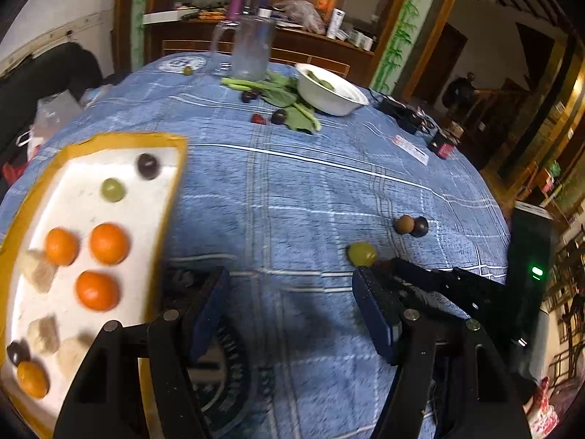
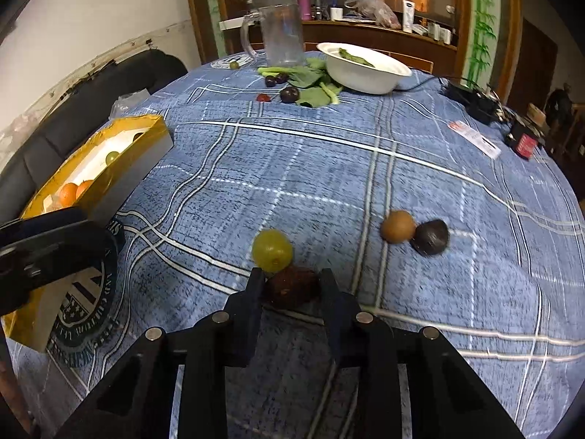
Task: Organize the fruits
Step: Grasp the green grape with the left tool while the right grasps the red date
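Observation:
My right gripper [image 2: 290, 287] is shut on a dark reddish-brown fruit [image 2: 292, 287] low over the blue cloth. A green grape [image 2: 272, 249] lies just beyond it; it also shows in the left wrist view [image 1: 362, 253]. A brown fruit [image 2: 397, 226] and a dark fruit [image 2: 430, 237] touch each other to the right. My left gripper [image 1: 290, 289] is open and empty beside the yellow-rimmed box [image 1: 179, 168], which holds oranges [image 1: 109, 243], a green grape [image 1: 113, 190], dark fruits and pale cubes.
At the far side stand a clear glass mug [image 2: 281, 34], a white bowl [image 2: 365, 73] with a leaf, green leaves [image 2: 310, 89], dark plums [image 2: 290, 94] and a small red fruit [image 2: 262, 98]. Black devices and cables [image 2: 475, 100] lie at the right edge.

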